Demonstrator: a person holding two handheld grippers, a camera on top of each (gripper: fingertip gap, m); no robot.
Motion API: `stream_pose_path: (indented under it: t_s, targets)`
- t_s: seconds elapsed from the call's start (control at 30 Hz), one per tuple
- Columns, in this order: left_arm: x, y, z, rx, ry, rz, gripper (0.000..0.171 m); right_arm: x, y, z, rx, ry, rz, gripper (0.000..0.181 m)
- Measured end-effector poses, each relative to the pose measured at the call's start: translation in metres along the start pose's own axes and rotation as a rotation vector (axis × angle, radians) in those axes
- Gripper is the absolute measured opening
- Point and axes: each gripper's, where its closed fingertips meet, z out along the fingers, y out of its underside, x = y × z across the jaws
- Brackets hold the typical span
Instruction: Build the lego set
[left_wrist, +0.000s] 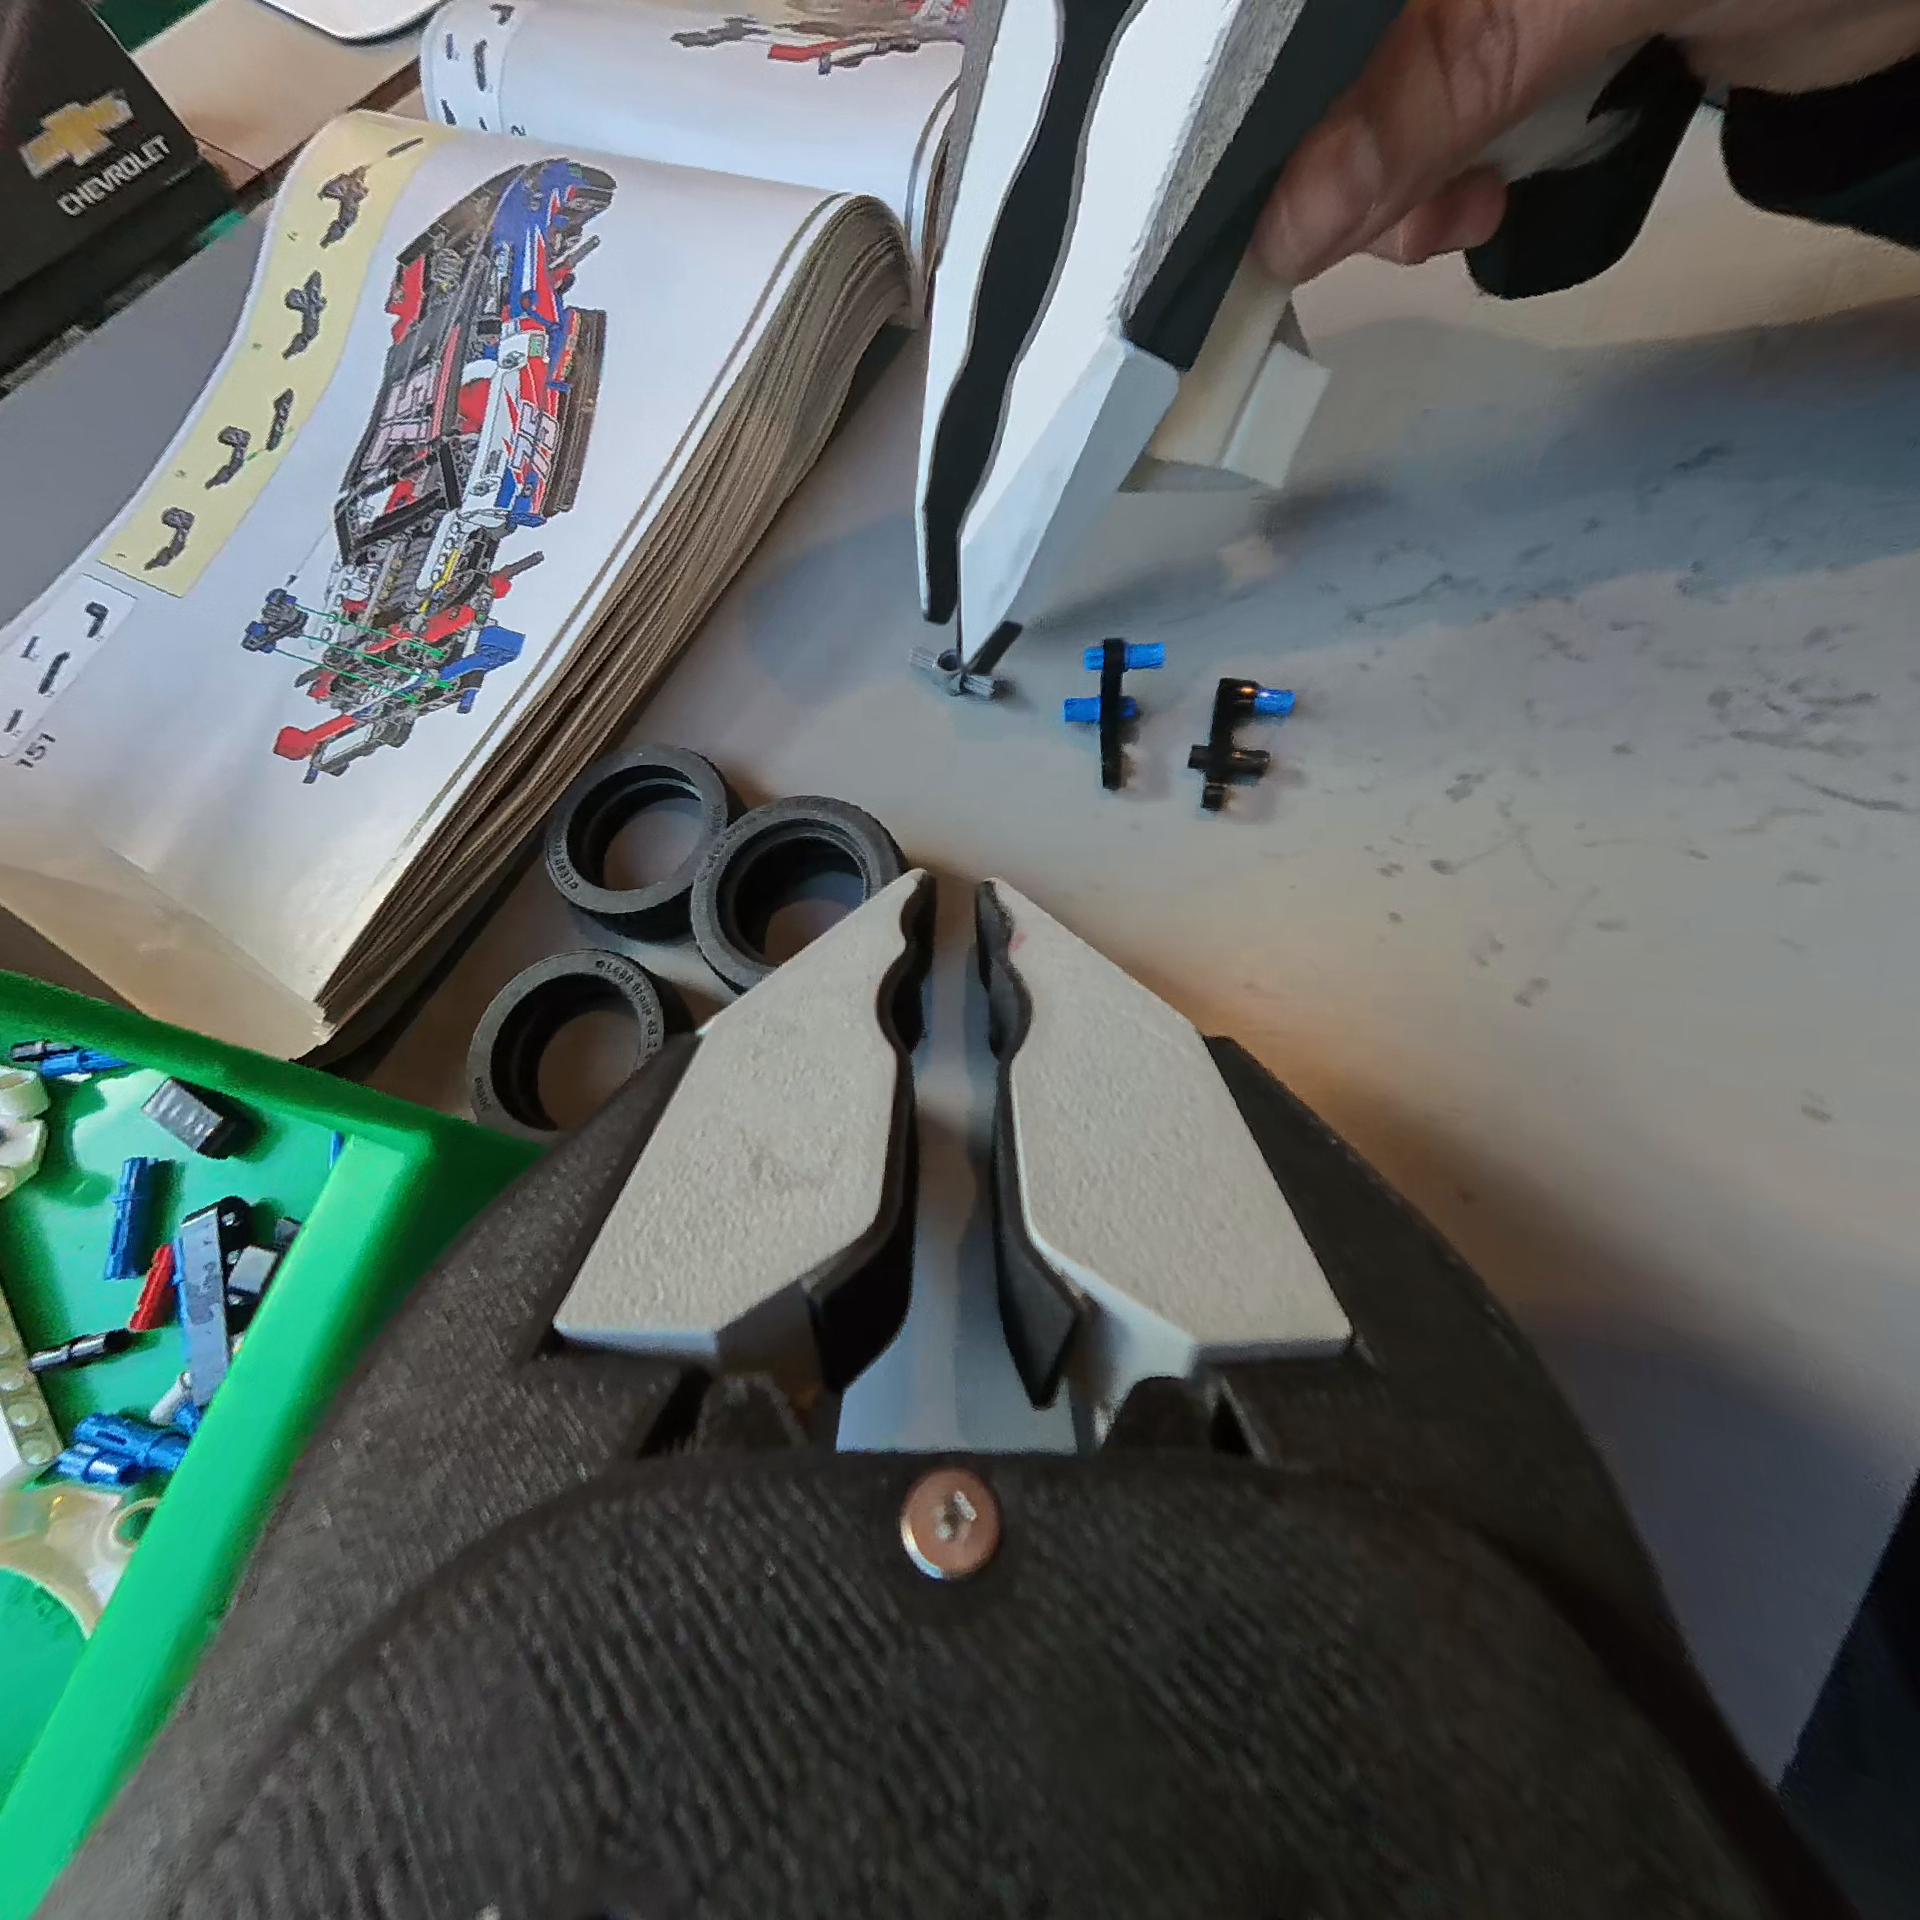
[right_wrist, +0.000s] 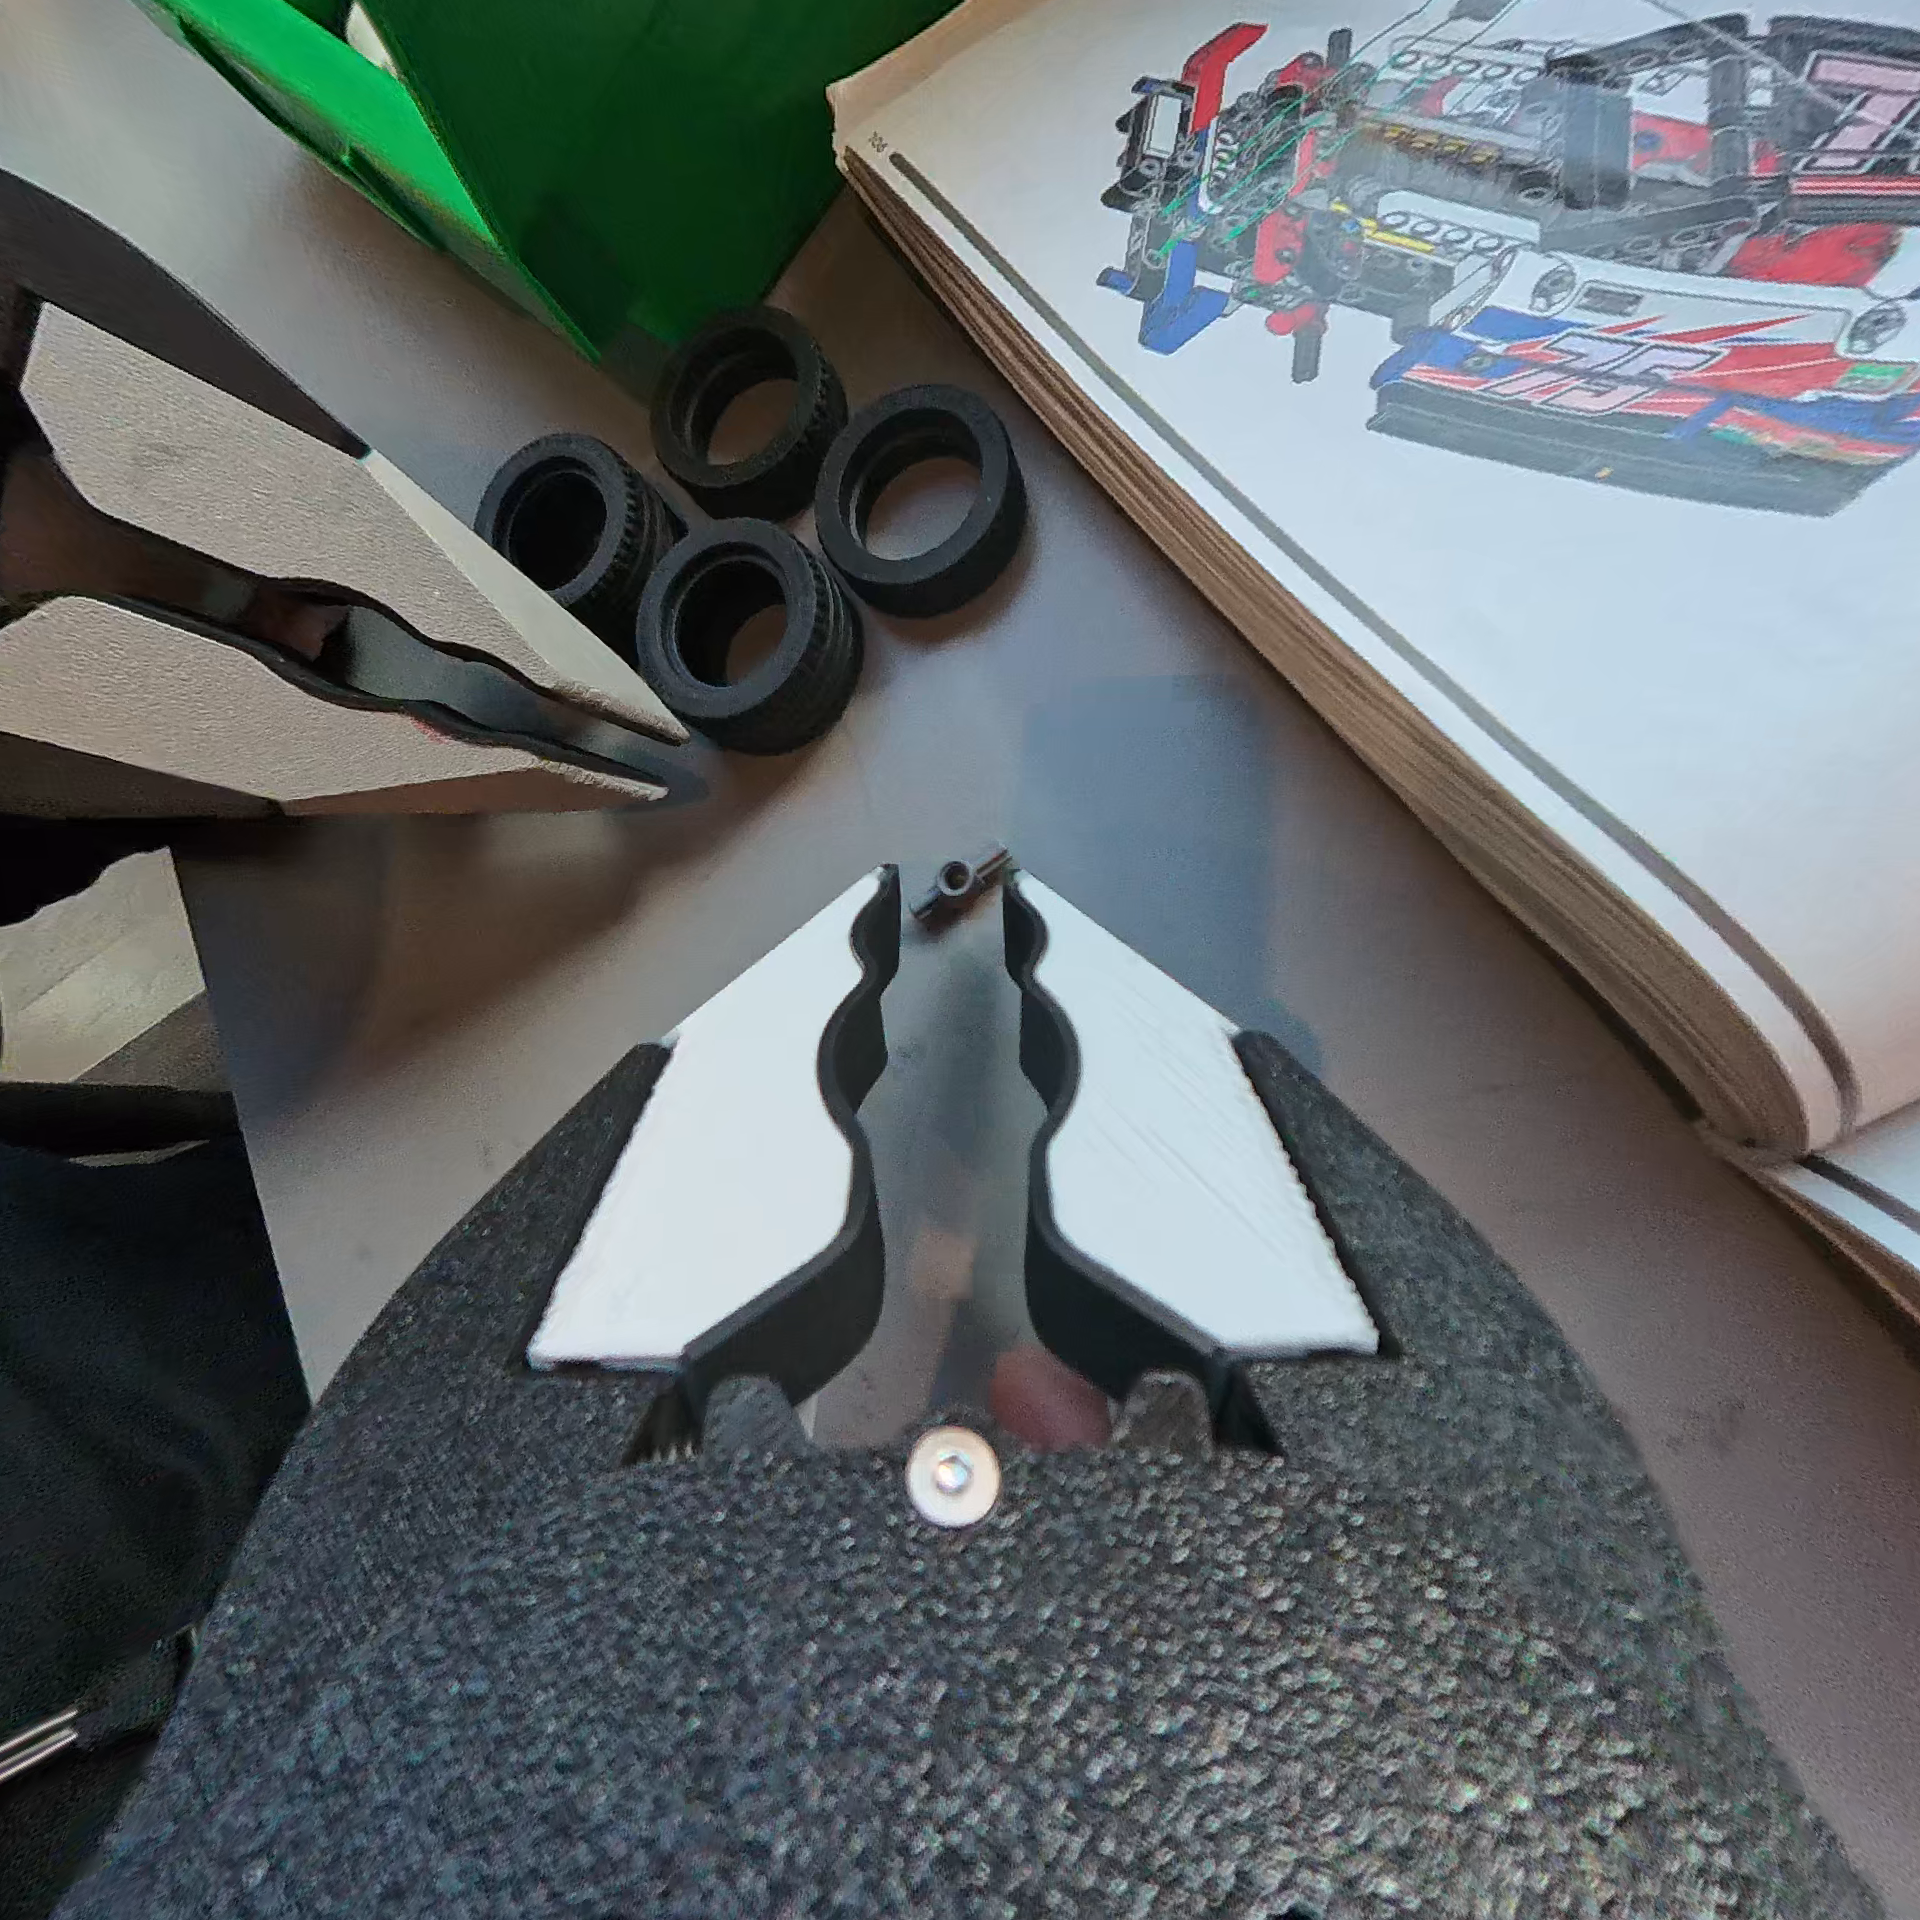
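Observation:
A small grey connector piece (right_wrist: 954, 890) lies on the grey table (right_wrist: 1195, 935); it also shows in the left wrist view (left_wrist: 953, 673). My right gripper (right_wrist: 948, 883) is open, pointing down, its tips straddling the piece close above the table; it also shows in the left wrist view (left_wrist: 966, 623). I cannot tell whether the tips touch the piece. Two black beams with blue pins (left_wrist: 1112, 712) (left_wrist: 1236, 740) lie just right of it. My left gripper (left_wrist: 954, 891) hovers nearer, jaws a narrow gap apart and empty.
Several black tyres (left_wrist: 795, 883) (right_wrist: 748, 634) lie between the grippers and the open instruction booklet (left_wrist: 416, 468) (right_wrist: 1455, 623). A green tray (left_wrist: 384, 1195) (right_wrist: 582, 156) of loose parts stands at left. A black box (left_wrist: 83, 156) is behind. A hand (left_wrist: 1403, 156) holds the right gripper. The gap from one gripper's tips to the other's is roughly 6 centimetres.

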Motion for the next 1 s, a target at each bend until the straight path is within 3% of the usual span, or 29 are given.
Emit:
stream_pose_path:
  t_s: [0.2, 0.5, 0.57, 0.7, 0.8, 1.0]
  targets:
    - [0.004, 0.000, 0.000, -0.003, 0.046, 0.020, 0.009, 0.000, 0.004, 0.009, -0.073, 0.023, -0.044, 0.009]
    - [-0.001, -0.027, 0.006, -0.097, 0.201, 0.295, 0.000, -0.028, 0.001, -0.005, -0.069, -0.084, -0.224, 0.009]
    - [-0.003, -0.032, 0.007, -0.102, 0.219, 0.344, 0.007, -0.035, -0.001, -0.012, -0.056, -0.094, -0.262, 0.009]
    - [0.000, -0.031, 0.002, -0.085, 0.294, 0.282, 0.004, -0.047, -0.004, -0.024, -0.005, -0.114, -0.298, 0.009]
    - [0.012, -0.030, -0.003, -0.040, 0.381, 0.199, 0.014, -0.060, -0.006, -0.031, 0.055, -0.162, -0.316, 0.009]
    - [0.014, -0.031, -0.005, -0.009, 0.418, 0.219, 0.010, -0.066, 0.004, -0.027, 0.033, -0.199, -0.373, 0.009]
